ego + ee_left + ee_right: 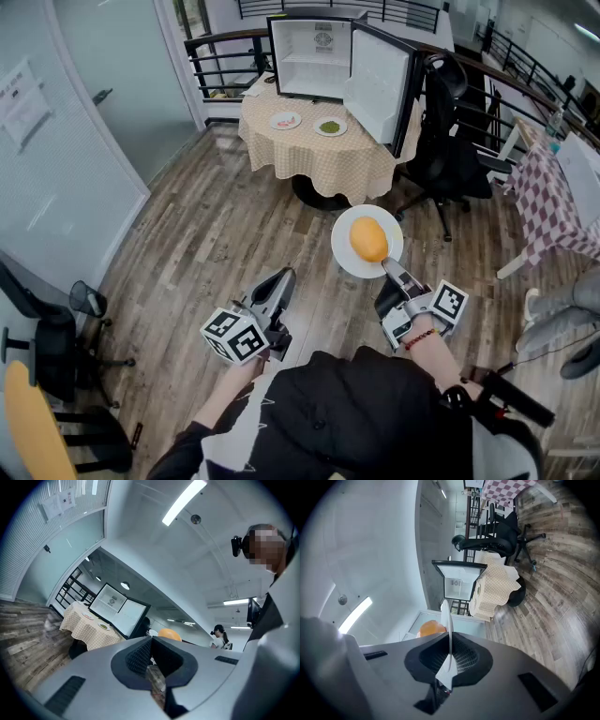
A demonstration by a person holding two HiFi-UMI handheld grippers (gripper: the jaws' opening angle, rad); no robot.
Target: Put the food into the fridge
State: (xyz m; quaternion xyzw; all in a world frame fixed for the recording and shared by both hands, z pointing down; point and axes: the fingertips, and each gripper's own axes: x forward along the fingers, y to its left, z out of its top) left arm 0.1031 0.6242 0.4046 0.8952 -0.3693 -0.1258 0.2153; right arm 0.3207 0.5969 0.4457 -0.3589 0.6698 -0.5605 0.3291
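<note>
Right tongs (390,268) pinch the rim of a white plate (346,257) carrying orange food (368,239), well short of the open fridge (314,56) (inside label (322,35) unreadable); left tongs (283,277) closed, empty.

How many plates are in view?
3. The plate carrying orange food is clamped by its rim in the right hand-held gripper; a pink-topped plate and a green-topped plate sit on the checkered table before the open fridge.

Bright, even ceiling strip light (183,502); fisheye bending, dark corners
</note>
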